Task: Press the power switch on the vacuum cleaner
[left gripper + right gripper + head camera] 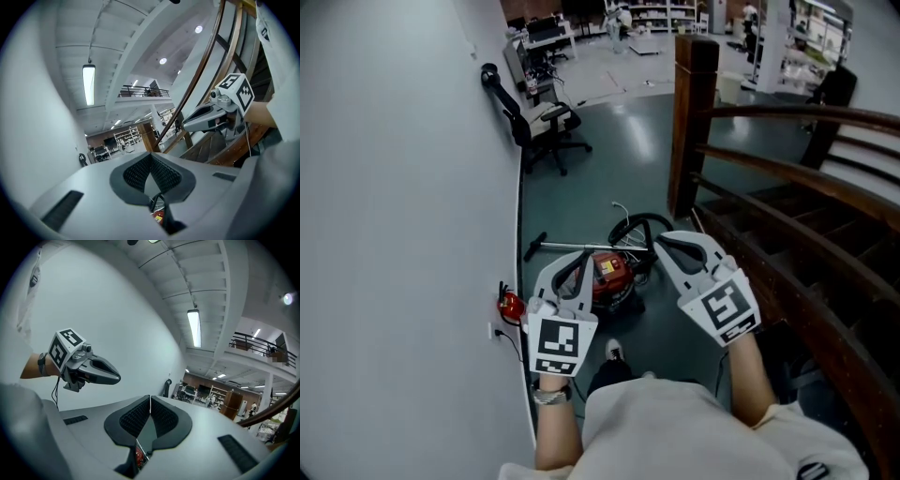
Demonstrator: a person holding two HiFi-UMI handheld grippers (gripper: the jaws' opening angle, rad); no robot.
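Note:
The red vacuum cleaner (612,275) lies on the dark floor below me, its black hose (639,223) looped behind it and its metal wand (572,247) pointing left. Both grippers are held up well above it and apart from it. My left gripper (581,256) is shut and empty, and so is my right gripper (660,242). In the left gripper view the pads (140,171) meet, with a sliver of the red vacuum cleaner (158,217) under them and the right gripper (187,124) off to the right. The right gripper view shows the left gripper (117,377) at the left.
A white wall (403,234) runs along the left. A wooden stair railing (787,178) and its post (692,122) stand at the right. Farther off stands an office chair (546,127). A small red object (511,305) sits by the wall socket. The person's shoe (614,352) is near the vacuum.

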